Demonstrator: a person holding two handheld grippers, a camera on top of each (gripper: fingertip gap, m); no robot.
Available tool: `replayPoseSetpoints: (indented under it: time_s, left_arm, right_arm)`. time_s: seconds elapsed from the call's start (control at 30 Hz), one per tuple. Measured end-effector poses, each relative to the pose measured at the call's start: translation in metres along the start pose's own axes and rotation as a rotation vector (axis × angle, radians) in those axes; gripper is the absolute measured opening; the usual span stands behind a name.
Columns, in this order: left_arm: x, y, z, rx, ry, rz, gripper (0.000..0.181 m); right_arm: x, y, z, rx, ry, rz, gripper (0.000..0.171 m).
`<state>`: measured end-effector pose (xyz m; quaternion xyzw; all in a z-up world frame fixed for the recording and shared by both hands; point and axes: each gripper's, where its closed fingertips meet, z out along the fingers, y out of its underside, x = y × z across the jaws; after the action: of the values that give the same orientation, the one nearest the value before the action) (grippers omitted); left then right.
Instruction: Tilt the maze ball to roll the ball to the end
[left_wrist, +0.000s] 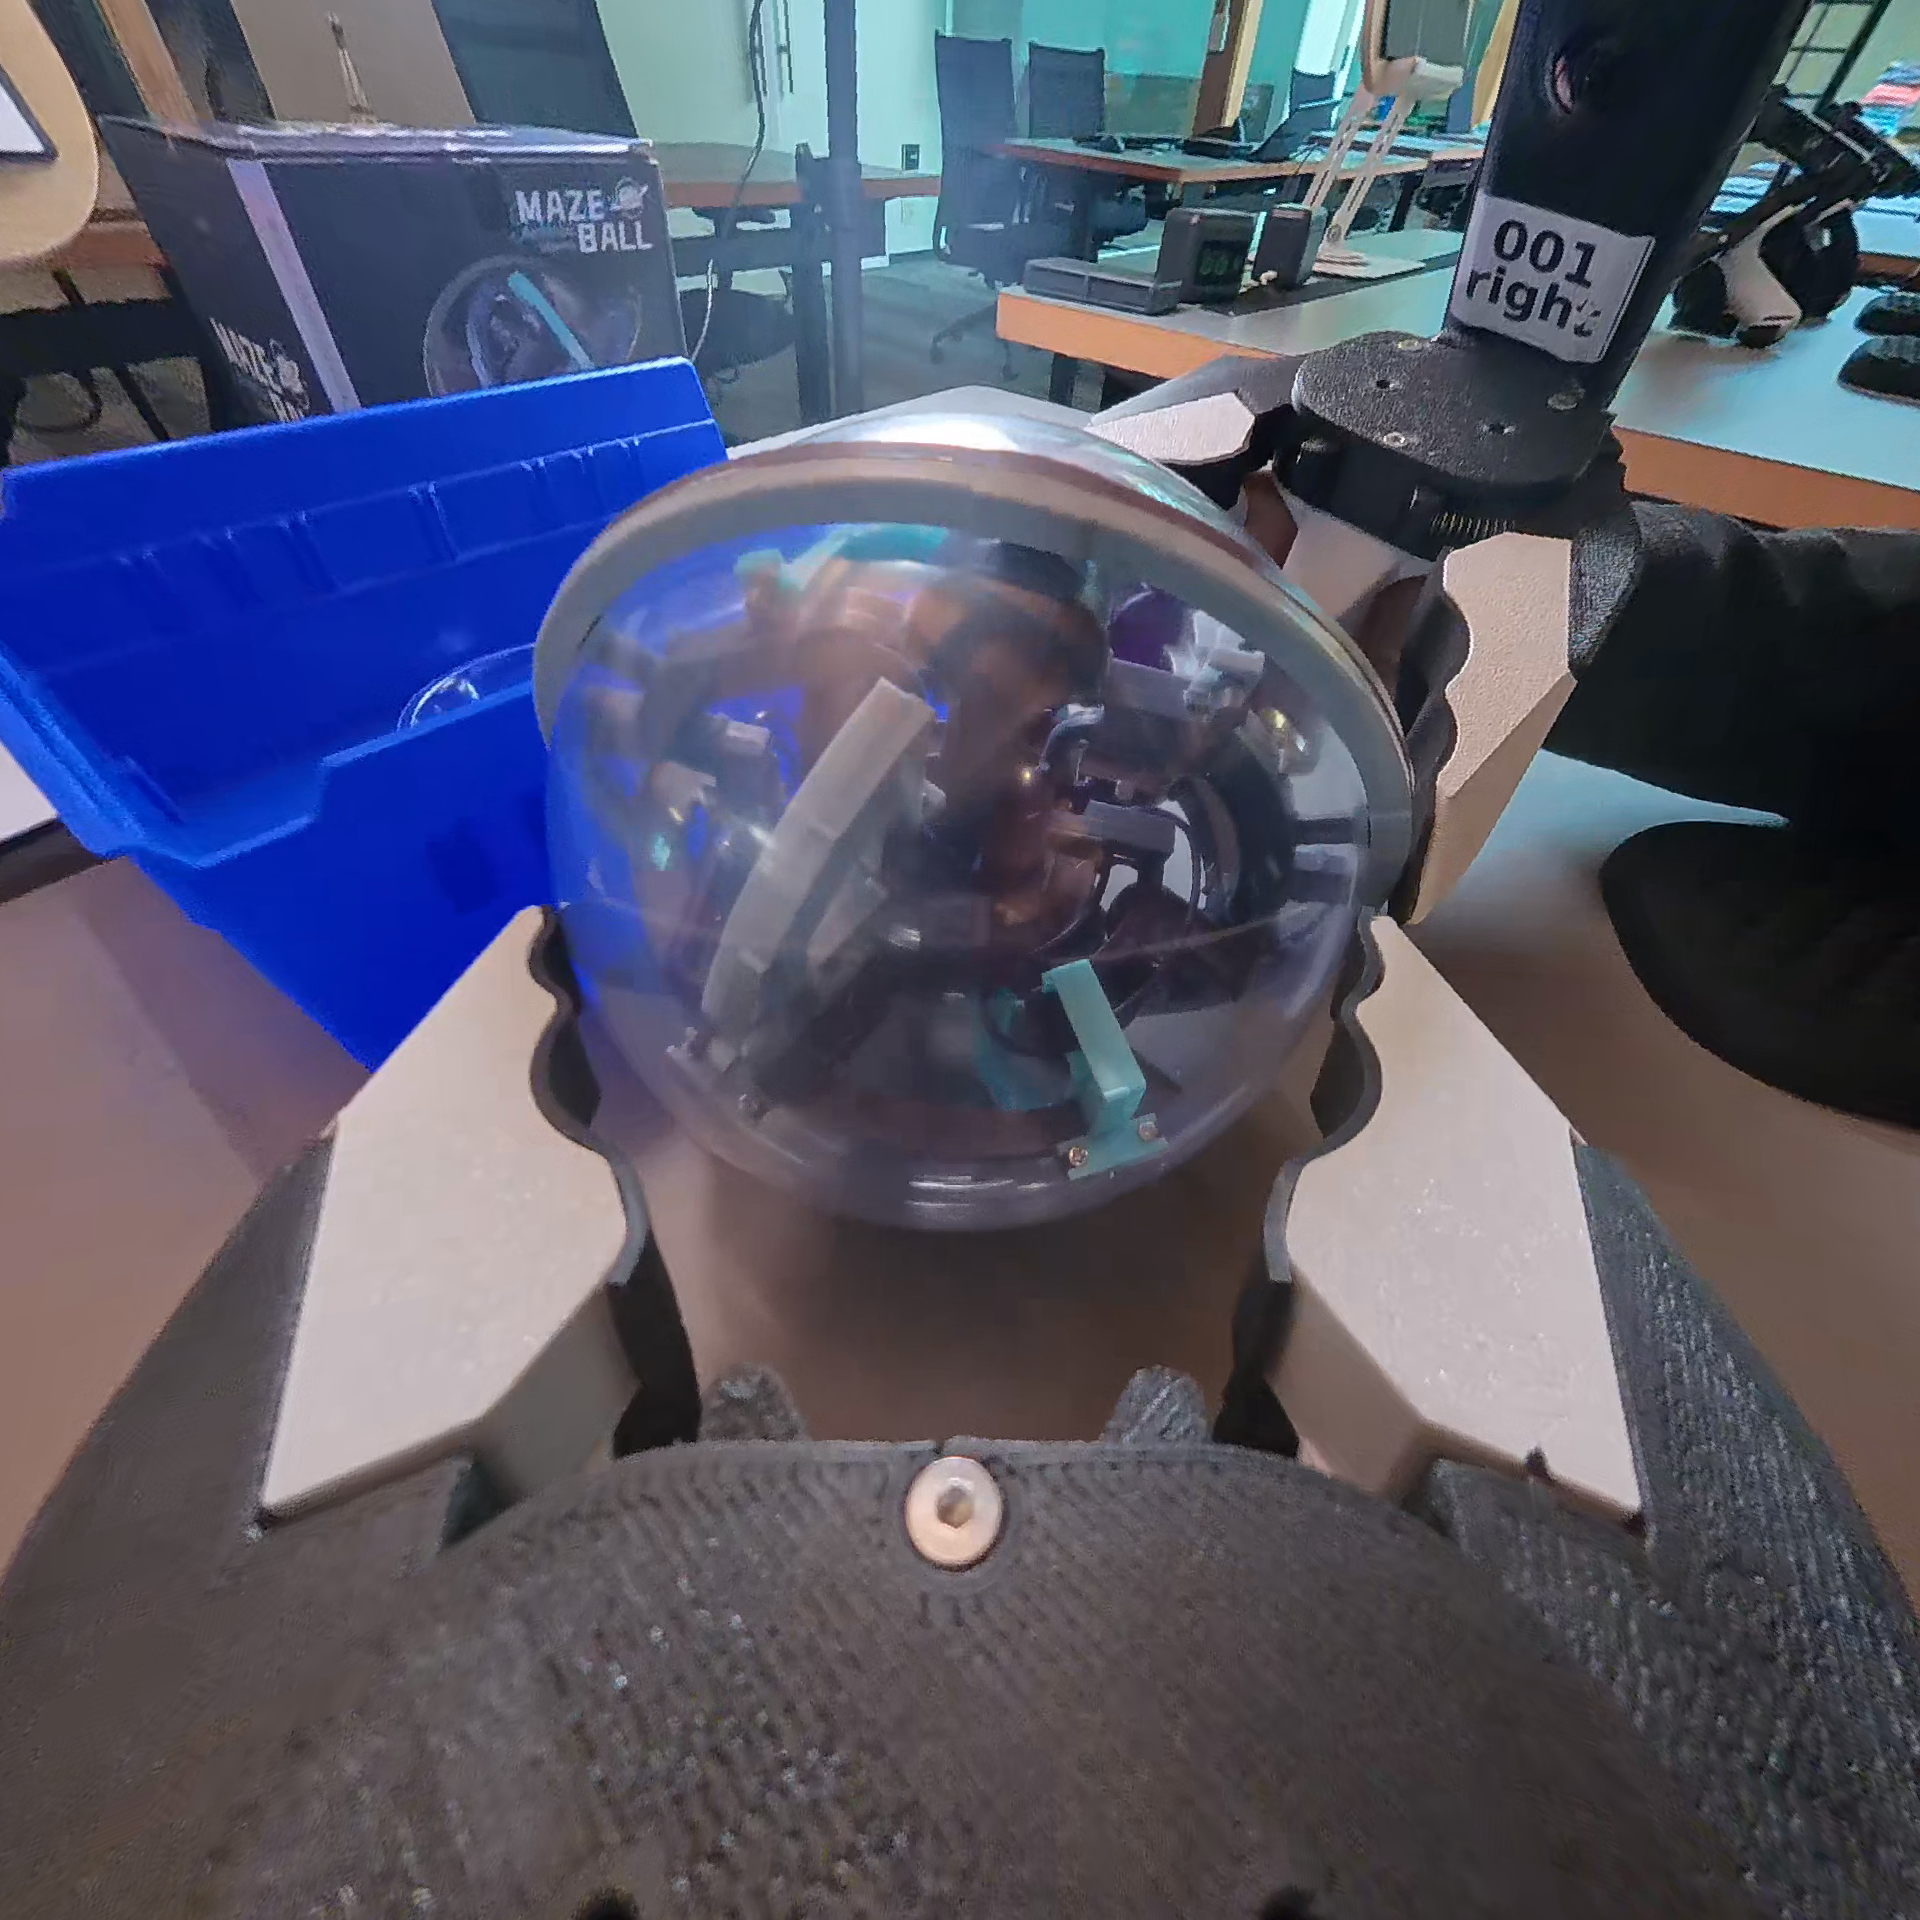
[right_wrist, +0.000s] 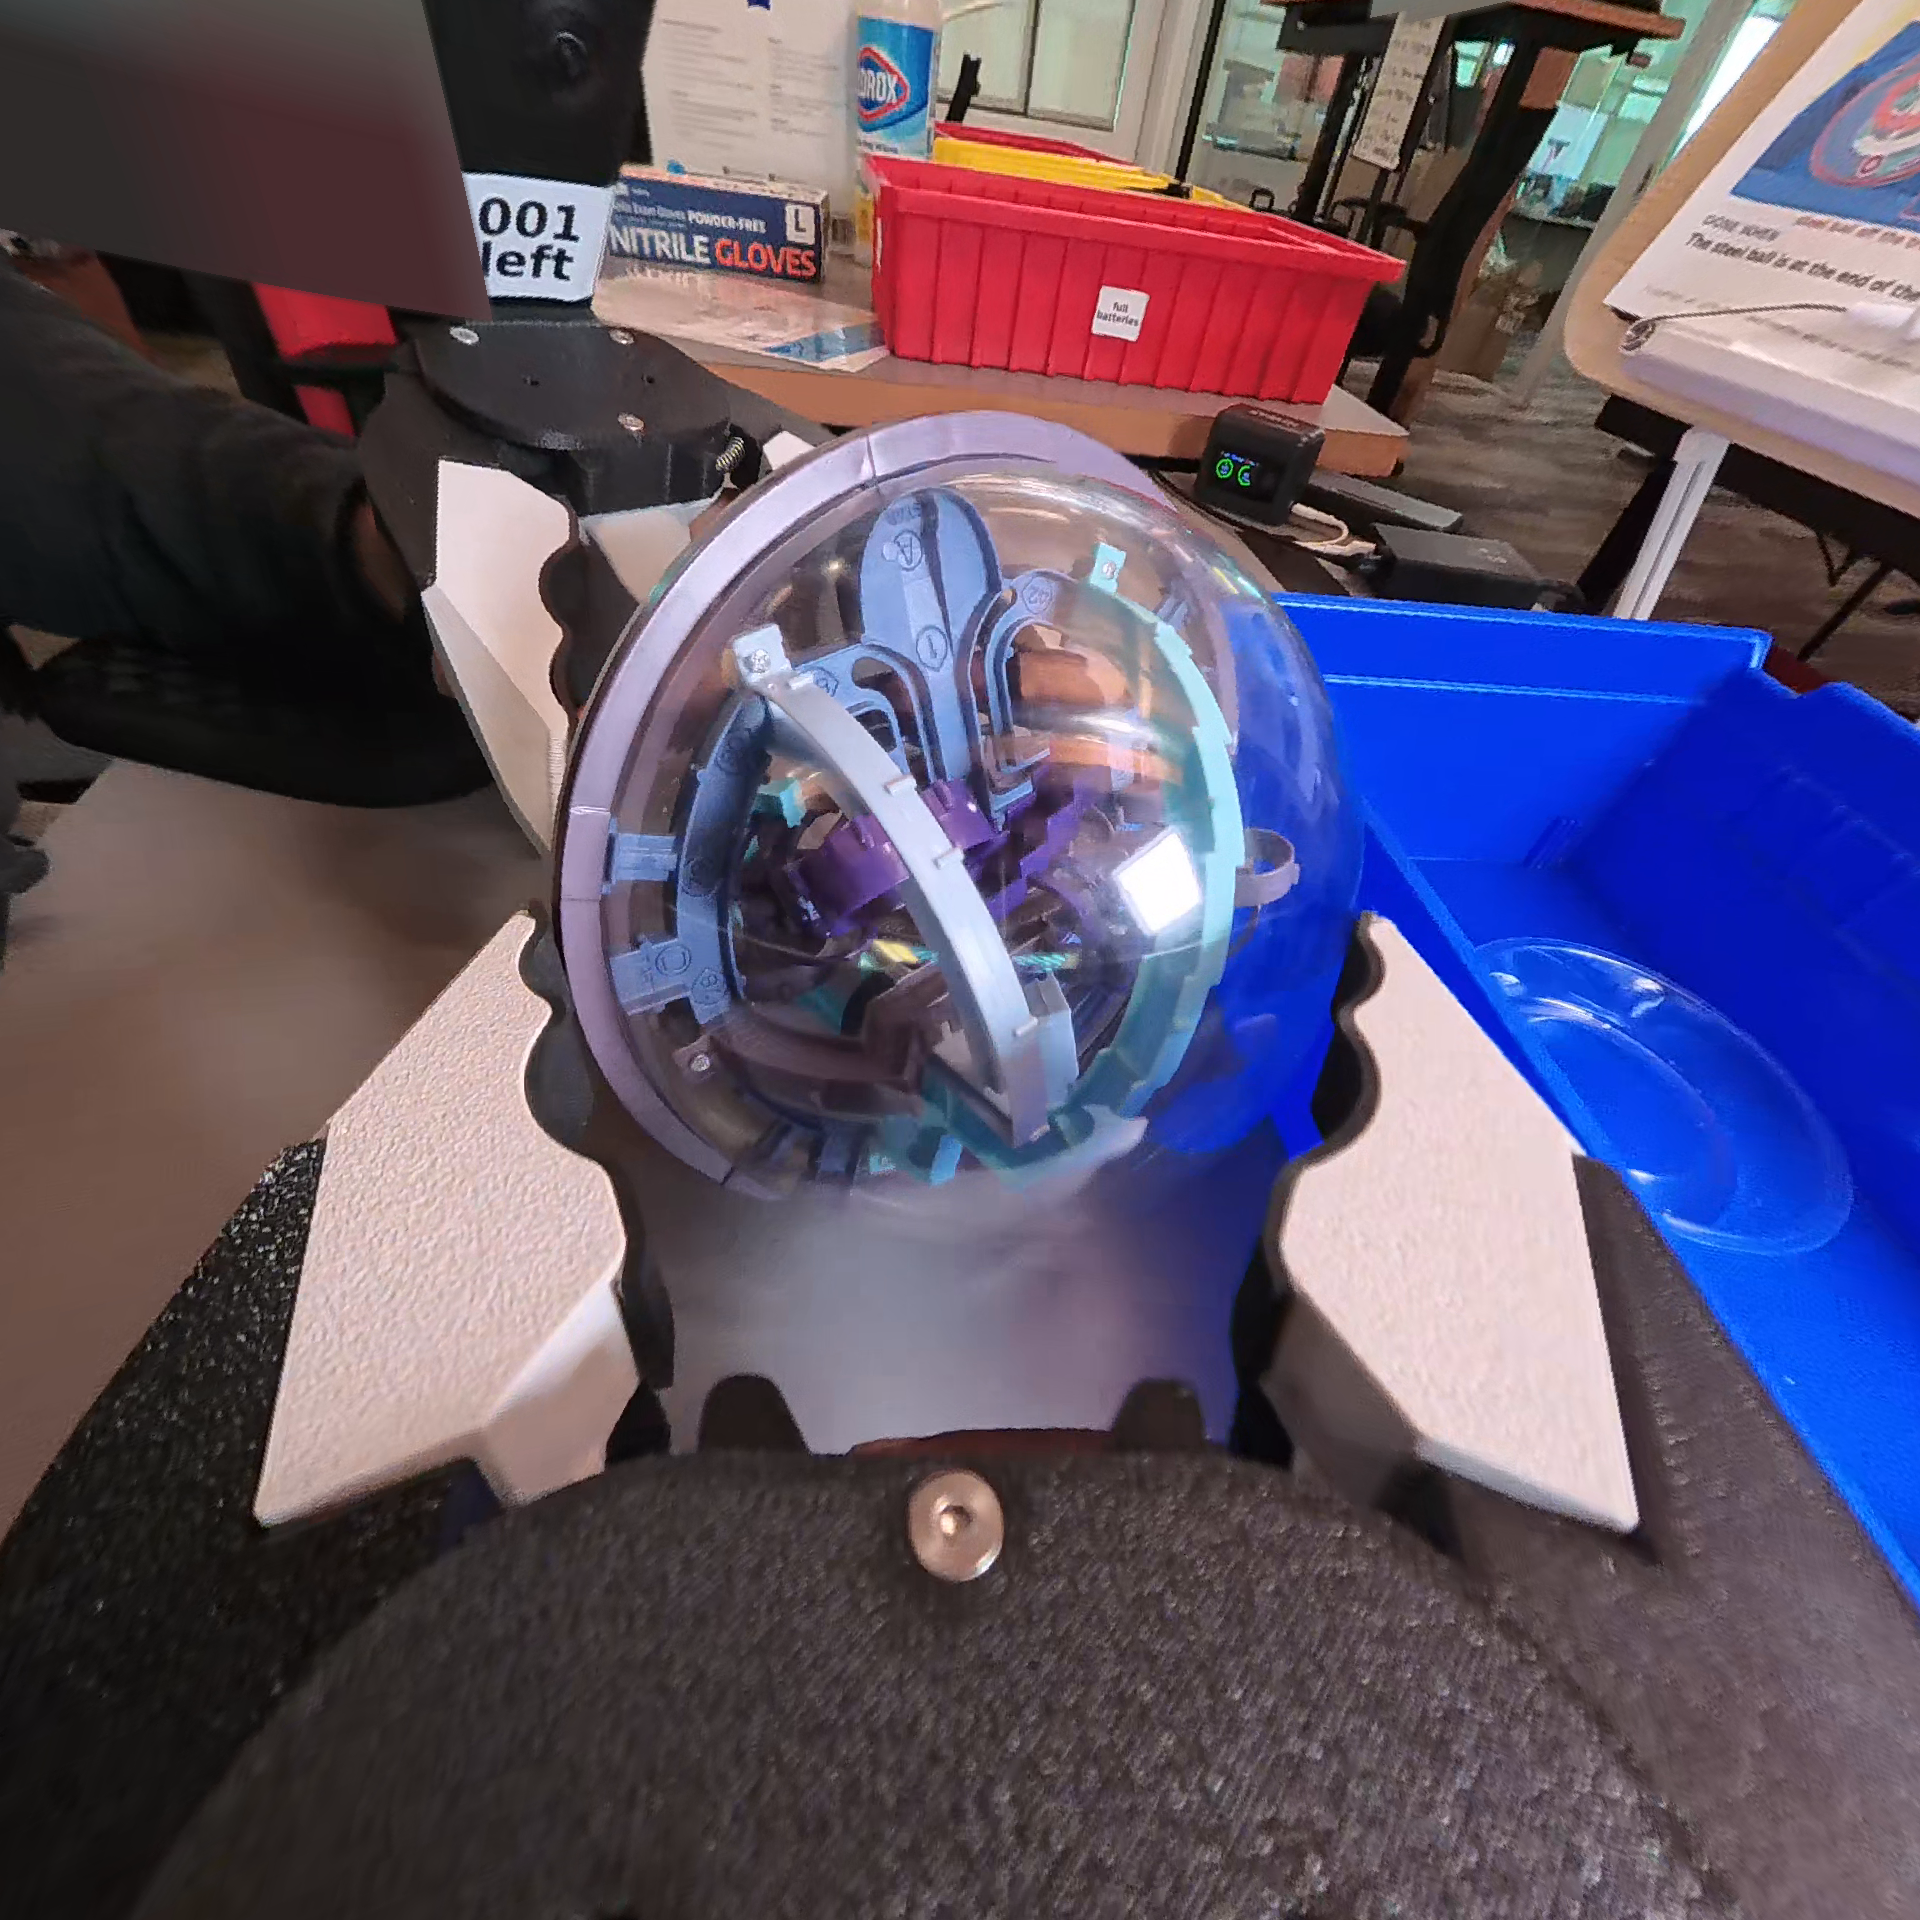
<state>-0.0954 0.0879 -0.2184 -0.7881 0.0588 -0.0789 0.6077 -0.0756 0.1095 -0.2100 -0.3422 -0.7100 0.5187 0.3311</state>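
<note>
The maze ball (left_wrist: 935, 831) is a clear sphere with a grey ring around its middle and grey, teal, purple and brown tracks inside. It is held tilted above the brown table (left_wrist: 125, 1091). My left gripper (left_wrist: 956, 935) is shut on its near half. My right gripper (left_wrist: 1330, 577) grips the far side, from the upper right. In the right wrist view the maze ball (right_wrist: 1039, 727) sits between the jaws of my right gripper (right_wrist: 951, 935). A finger (right_wrist: 488, 644) of the left gripper shows behind it. I cannot make out the small ball inside.
A blue bin (left_wrist: 260, 675) stands close beside the ball and holds a clear dome (right_wrist: 1662, 1091). The dark product box (left_wrist: 395, 260) stands behind it. A red bin (right_wrist: 1091, 281), a glove box (right_wrist: 717, 234) and a tilted board (right_wrist: 1787, 208) are farther off. Dark sleeves (left_wrist: 1766, 831) hold the grippers.
</note>
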Motion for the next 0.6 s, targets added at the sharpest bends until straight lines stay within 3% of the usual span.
replayPoseSetpoints:
  time_s: [0.6]
  left_arm:
    - [0.017,0.001,-0.007,0.057,-0.008,0.148,0.139]
  right_arm:
    - [-0.016,0.006,-0.009,0.001,0.035,-0.072,0.142]
